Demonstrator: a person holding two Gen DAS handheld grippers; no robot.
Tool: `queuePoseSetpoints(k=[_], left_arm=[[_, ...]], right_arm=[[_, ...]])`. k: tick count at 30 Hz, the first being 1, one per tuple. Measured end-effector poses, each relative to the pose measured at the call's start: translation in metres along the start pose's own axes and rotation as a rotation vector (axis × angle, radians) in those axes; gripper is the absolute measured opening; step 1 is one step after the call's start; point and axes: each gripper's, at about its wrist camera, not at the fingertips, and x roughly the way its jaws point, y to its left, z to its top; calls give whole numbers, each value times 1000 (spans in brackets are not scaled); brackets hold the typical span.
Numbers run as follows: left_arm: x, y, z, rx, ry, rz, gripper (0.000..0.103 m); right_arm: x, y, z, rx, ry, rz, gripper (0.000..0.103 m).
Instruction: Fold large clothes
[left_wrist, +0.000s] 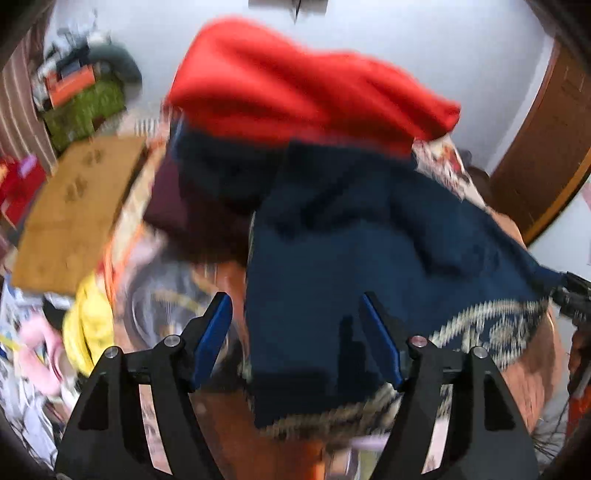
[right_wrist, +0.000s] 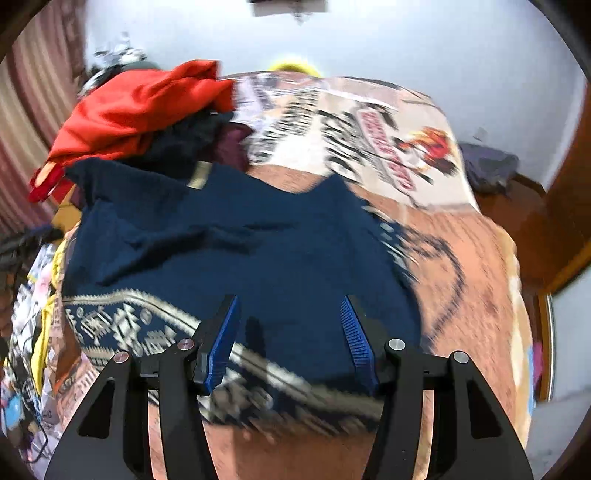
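Note:
A navy blue garment (left_wrist: 351, 258) (right_wrist: 240, 258) with a cream patterned hem band (left_wrist: 491, 332) (right_wrist: 122, 325) lies spread on the bed. Both views are blurred. My left gripper (left_wrist: 295, 310) hangs above the garment's near left part; it is open, with one finger over the cloth and the other just off its edge. My right gripper (right_wrist: 290, 314) hovers over the hem on the other side, open, its blue pads (right_wrist: 354, 339) bare and the cloth lying flat below them. A red garment (left_wrist: 295, 85) (right_wrist: 129, 110) tops a pile of dark clothes behind the navy one.
The bed has an orange-brown cover (right_wrist: 461, 277) and a printed sheet (right_wrist: 351, 122) at its far end. A cardboard box (left_wrist: 74, 214), a yellow cloth (left_wrist: 88, 328) and clutter lie to the left. A wooden door (left_wrist: 546, 147) stands at the right.

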Motion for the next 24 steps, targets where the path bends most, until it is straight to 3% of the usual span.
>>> queuePoseSetpoints(k=[4, 10, 15, 17, 21, 24], left_arm=[[9, 32, -19, -86, 96, -20, 70], [27, 57, -61, -198, 205, -166, 70], [54, 54, -91, -254, 284, -285, 70], [65, 52, -100, -261, 291, -309, 71], [68, 51, -108, -270, 228, -327, 70], [63, 48, -112, -266, 186, -344, 51]], right_arm=[[-13, -32, -17, 99, 13, -1, 52], [-9, -61, -37, 216, 48, -24, 52], [7, -71, -45, 323, 82, 58, 53], [12, -72, -42, 359, 63, 91, 53], [24, -69, -35, 382, 70, 164, 56], [28, -61, -33, 351, 67, 139, 52]])
